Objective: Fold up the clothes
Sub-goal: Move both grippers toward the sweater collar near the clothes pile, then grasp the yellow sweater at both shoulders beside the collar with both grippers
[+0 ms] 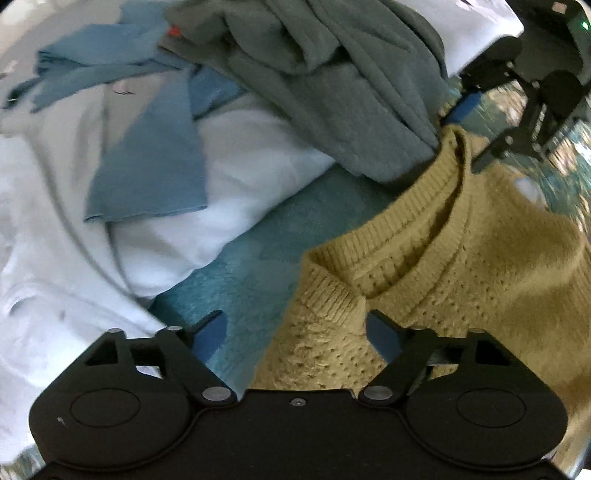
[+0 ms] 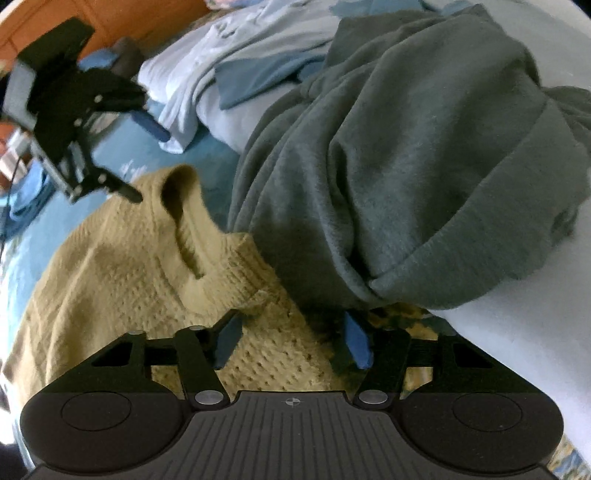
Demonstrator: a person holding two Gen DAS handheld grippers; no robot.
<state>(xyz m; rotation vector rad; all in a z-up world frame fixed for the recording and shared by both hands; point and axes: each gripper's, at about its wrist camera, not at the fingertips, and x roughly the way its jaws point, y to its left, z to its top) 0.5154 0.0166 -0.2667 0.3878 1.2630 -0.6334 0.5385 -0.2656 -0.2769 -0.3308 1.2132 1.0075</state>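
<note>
the work surface [image 1: 258, 254] is covered by a teal blue cloth with a short, slightly fuzzy texture; the same covering [image 2: 122, 155] shows in the right wrist view. at the upper left of the right wrist view stands orange-brown wooden furniture [image 2: 122, 18], with panel lines visible; its type cannot be determined. at the right edge of the left wrist view, a patterned teal and pale area [image 1: 532, 118] lies below the level of the surface, too blurred to identify. a small green indicator light [image 1: 584, 25] glows on dark equipment at the upper right. lighting is cool, diffuse daylight-like; no source is in view.
</note>
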